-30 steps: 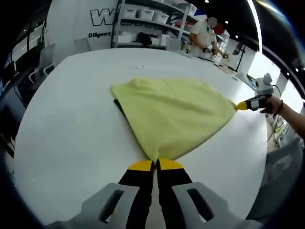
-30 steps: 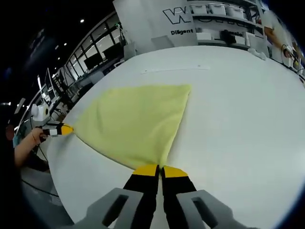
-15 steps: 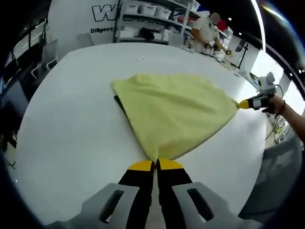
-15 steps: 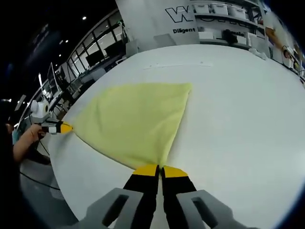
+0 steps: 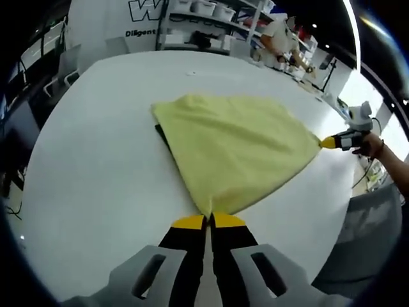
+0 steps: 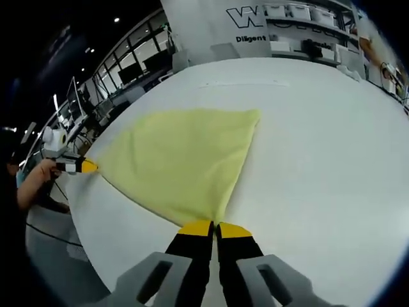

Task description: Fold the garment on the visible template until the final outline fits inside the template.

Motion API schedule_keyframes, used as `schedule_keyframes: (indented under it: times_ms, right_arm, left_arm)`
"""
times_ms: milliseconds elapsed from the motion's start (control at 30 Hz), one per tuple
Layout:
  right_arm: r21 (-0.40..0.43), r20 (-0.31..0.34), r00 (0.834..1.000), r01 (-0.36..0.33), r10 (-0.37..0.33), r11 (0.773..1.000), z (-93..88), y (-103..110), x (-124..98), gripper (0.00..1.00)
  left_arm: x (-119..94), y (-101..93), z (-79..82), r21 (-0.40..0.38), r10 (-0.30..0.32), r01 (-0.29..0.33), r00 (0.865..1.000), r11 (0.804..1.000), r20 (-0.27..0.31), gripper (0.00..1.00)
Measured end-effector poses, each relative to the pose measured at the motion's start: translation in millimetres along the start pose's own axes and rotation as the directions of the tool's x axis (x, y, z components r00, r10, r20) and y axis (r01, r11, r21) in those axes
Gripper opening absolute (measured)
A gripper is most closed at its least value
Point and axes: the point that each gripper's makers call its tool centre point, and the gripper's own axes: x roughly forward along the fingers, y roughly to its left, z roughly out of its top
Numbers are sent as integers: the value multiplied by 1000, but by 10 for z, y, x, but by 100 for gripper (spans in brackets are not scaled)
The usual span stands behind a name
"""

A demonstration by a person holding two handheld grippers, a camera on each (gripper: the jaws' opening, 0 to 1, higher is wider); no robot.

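Observation:
A pale yellow garment (image 5: 233, 150) is stretched over the white table (image 5: 96, 166) between my two grippers. In the left gripper view my left gripper (image 5: 209, 219) is shut on its near corner, and my right gripper (image 5: 327, 142) holds the far right corner, with a hand behind it. In the right gripper view the same garment (image 6: 182, 160) runs from my right gripper (image 6: 214, 226), shut on one corner, to my left gripper (image 6: 88, 166) at the left edge. A dark strip of the template (image 5: 160, 135) peeks out under the garment's left edge.
Shelving with white bins (image 5: 211, 29) and a white wall with lettering (image 5: 144, 13) stand beyond the table. A person (image 5: 278, 41) works at a bench at the back right. The table's edge (image 6: 83, 224) runs close to my left gripper in the right gripper view.
Both views have shifted slightly as the hands moved, and the garment appears a little lower in the left gripper view. The grip on both corners is unchanged.

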Motion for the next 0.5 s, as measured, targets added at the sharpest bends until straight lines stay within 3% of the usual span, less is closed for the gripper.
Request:
schedule_keyframes:
  times_ms: [133, 300, 367, 500]
  right_arm:
    - [-36, 4, 1000, 3, -2, 999, 16, 24, -11, 1]
    - [-38, 60, 998, 23, -21, 999, 150, 67, -90, 27]
    - [-16, 115, 993, 4, -2, 1000, 270, 141, -160, 38]
    - [-12, 150, 988, -29, 31, 999, 372, 325, -299, 56]
  left_arm:
    - [-17, 32, 62, -69, 13, -11, 1000, 998, 28, 7]
    - [-156, 8, 296, -83, 34, -25, 993, 996, 114, 31]
    - [-210, -21, 344, -69, 39, -31, 992, 997, 121, 39]
    - [-342, -119, 480, -45, 33, -26, 985, 999, 170, 54]
